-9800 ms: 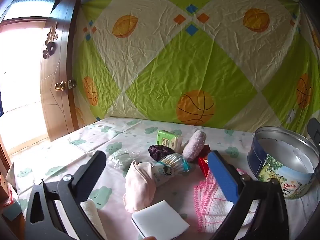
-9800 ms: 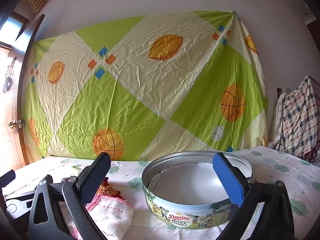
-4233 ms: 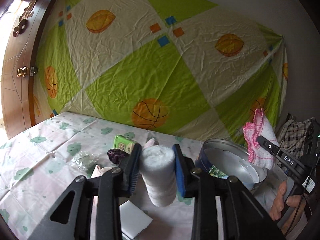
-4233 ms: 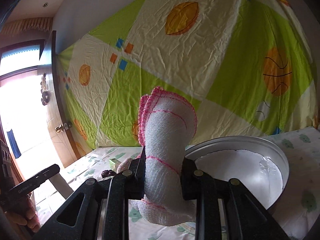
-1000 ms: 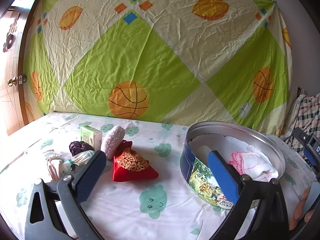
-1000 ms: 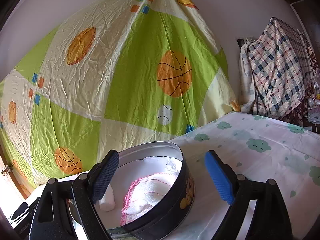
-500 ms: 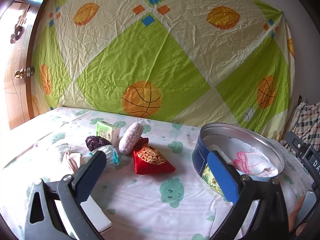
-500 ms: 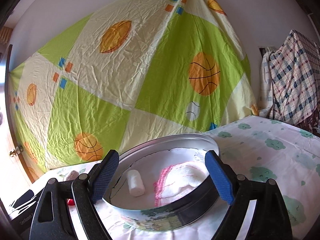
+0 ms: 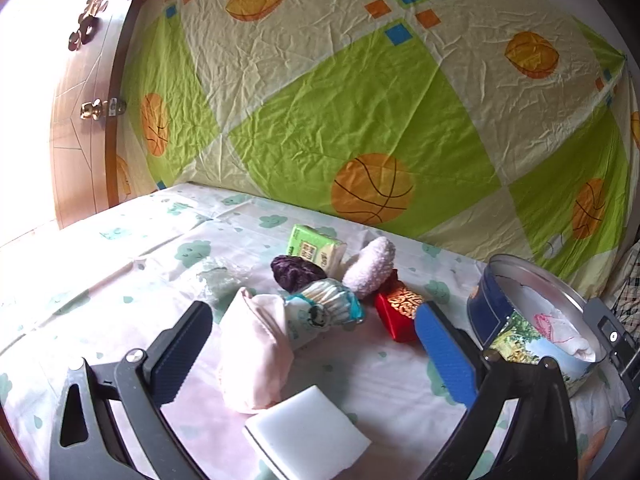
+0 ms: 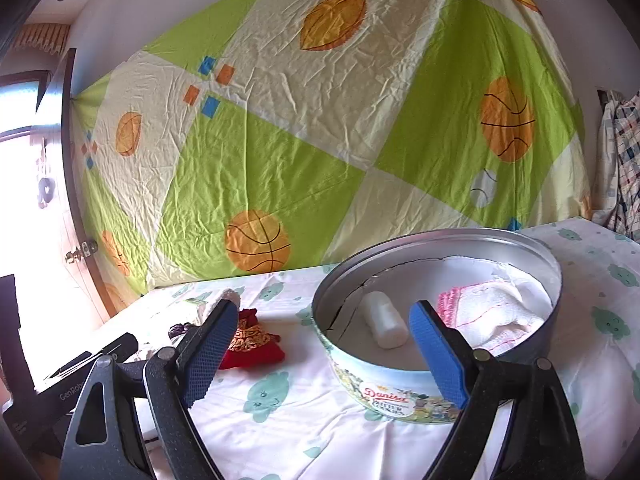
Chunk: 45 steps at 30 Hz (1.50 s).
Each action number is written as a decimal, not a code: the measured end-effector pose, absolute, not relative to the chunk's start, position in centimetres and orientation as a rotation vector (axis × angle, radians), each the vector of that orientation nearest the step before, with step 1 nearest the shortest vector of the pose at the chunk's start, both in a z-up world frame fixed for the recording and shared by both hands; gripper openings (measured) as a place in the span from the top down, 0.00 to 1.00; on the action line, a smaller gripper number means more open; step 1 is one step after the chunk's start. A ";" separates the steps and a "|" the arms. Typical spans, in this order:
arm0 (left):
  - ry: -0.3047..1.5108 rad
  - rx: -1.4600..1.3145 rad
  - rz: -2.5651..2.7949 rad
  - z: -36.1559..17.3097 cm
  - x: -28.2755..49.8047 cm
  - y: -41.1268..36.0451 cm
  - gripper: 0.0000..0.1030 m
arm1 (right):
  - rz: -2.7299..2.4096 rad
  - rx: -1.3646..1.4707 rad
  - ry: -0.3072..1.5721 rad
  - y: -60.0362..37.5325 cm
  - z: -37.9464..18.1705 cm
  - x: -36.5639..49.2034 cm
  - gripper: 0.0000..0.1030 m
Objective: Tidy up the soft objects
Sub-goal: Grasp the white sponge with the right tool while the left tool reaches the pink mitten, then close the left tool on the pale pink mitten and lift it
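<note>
Left gripper (image 9: pixel 316 344): jaws wide apart, holding nothing, hovering low over the near part of the bed with the pink fabric pouch (image 9: pixel 254 356) between its fingers.
Right gripper (image 10: pixel 320 348): also spread open and empty, aimed at the near wall of the cookie tin (image 10: pixel 400 392).
Cookie tin: stands toward the bed's right side; a white rolled cloth (image 10: pixel 384 326) and a pink-edged knitted cloth (image 10: pixel 484 316) already lie inside.
Still on the bed sheet (image 9: pixel 120 264): pink fabric pouch, white sponge block (image 9: pixel 306 438) touching its near end, cotton swab pack (image 9: pixel 324 312), purple scrunchie (image 9: pixel 294 272), green tissue pack (image 9: pixel 314 248), fluffy pink roll (image 9: pixel 370 268), red embroidered pouch (image 9: pixel 400 312), a clear plastic bag (image 9: pixel 218 278).
Progress: judged early; most soft items remain outside the tin.
Risk, pouch: limp fabric may fold or slip from a shallow pinch.
Risk, crowding: the swab pack touches the pouch, so closing could snag both or drag the sponge.
Risk, tin: a low carry may knock its rim and shift it.
</note>
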<state>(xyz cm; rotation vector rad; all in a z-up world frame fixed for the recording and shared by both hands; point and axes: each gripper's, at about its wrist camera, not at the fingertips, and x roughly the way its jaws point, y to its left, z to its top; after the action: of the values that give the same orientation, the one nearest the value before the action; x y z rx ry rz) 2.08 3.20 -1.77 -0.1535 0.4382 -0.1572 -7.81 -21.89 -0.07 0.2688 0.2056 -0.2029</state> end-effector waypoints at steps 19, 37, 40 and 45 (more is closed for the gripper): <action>0.514 -0.202 0.073 -2.4 4.5 14.1 0.01 | 0.207 0.022 0.457 -9.2 -1.5 -3.0 0.13; 0.563 -0.185 0.074 -3.2 5.6 14.7 0.01 | 0.305 -0.168 0.843 -1.7 -6.0 3.1 0.45; 0.567 -0.176 0.078 -3.2 5.6 14.4 0.01 | 0.318 -0.155 0.869 -1.9 -6.3 3.5 0.45; 0.566 -0.171 0.066 -2.9 5.4 13.9 0.01 | 0.326 -0.136 0.862 -2.0 -6.1 3.4 0.47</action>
<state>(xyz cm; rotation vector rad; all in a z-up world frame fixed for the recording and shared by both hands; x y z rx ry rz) 5.41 13.85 -2.92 -0.1707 0.5656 0.0658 3.42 -2.03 -6.09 -0.1361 0.8617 0.3257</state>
